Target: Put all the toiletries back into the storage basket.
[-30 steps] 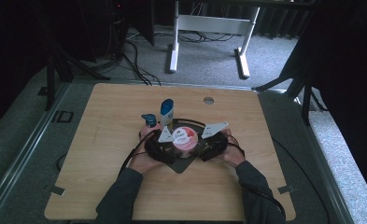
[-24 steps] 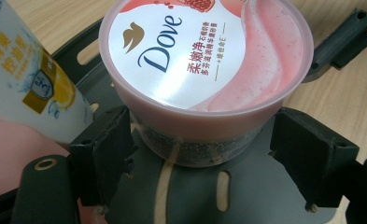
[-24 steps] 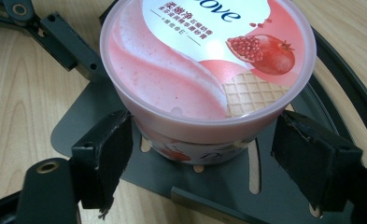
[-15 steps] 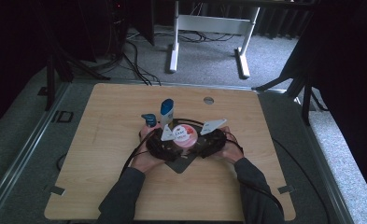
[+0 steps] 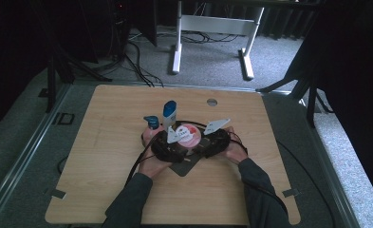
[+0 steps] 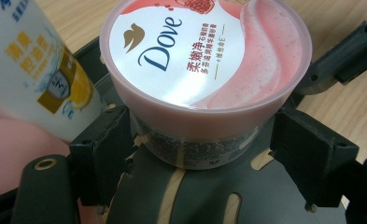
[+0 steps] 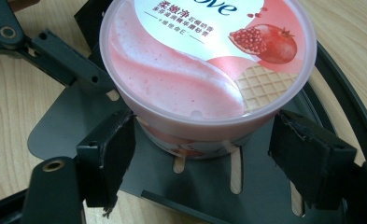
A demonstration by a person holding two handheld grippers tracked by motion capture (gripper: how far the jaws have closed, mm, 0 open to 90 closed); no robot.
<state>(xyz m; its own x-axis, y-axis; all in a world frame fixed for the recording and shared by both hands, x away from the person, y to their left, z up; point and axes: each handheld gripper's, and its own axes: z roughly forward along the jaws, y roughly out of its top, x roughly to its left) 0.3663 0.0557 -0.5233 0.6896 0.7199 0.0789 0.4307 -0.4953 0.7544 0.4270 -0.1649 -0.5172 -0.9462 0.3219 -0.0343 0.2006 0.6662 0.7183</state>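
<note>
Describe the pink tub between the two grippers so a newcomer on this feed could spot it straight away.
On the wooden table, look at the dark slotted plate in front of the person's hands. The Dove tub stands on it, between both grippers' jaws. Unlike the tall white bottle with a blue cap and the small pink blue-capped bottle behind it, it is a squat round tub whose flat lid shows a pomegranate and a wafer.

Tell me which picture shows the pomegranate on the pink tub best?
The right gripper view: the pomegranate on the Dove tub's lid is big and sharp. The left gripper view catches only its edge at the top; in the high view the lid is too small.
</note>
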